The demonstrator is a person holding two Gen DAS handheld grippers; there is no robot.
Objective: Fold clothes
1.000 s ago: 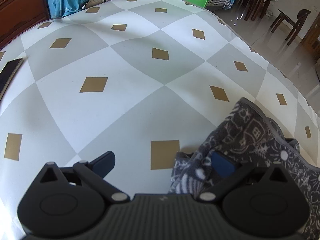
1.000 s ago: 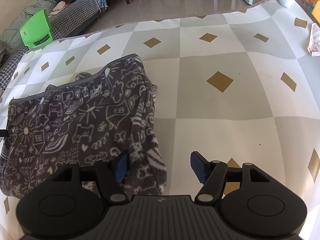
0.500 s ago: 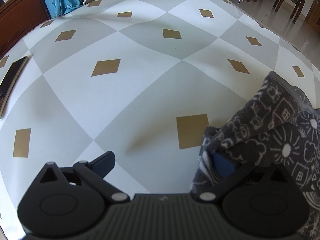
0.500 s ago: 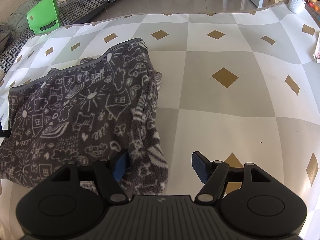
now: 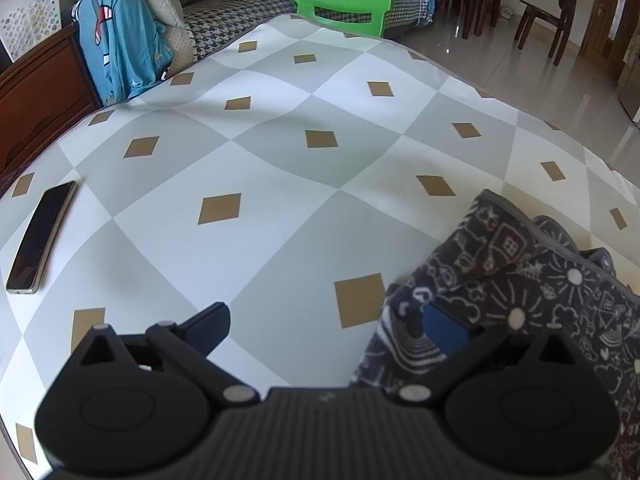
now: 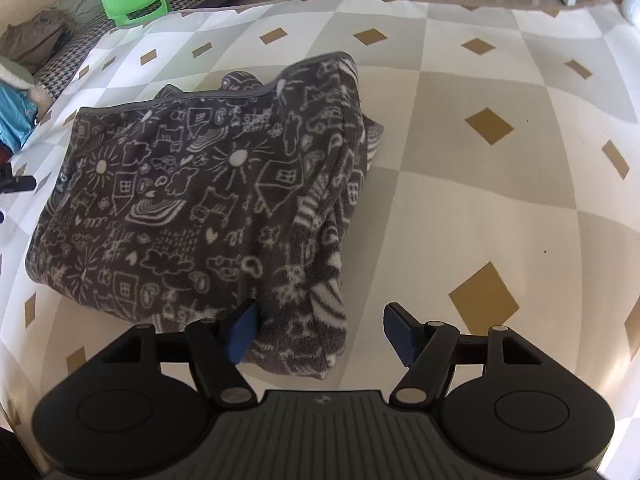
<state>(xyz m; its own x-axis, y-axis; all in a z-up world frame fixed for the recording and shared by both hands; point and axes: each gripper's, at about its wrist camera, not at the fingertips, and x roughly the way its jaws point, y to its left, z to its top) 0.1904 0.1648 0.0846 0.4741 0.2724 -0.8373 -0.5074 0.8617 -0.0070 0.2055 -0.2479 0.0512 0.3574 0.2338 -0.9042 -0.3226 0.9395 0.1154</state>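
Showing only on the left wrist view, a phone (image 5: 40, 238) lies far left; both the left gripper (image 5: 328, 324) and right gripper (image 6: 320, 330) gape apart beside the folded garment (image 6: 208, 196).

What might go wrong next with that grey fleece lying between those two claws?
Both grippers, left and right, stand open at opposite ends of the fleece, so a grab may catch only the top layer and pull the fold apart. Dragging it leftward could also nudge the phone lying on the tablecloth.
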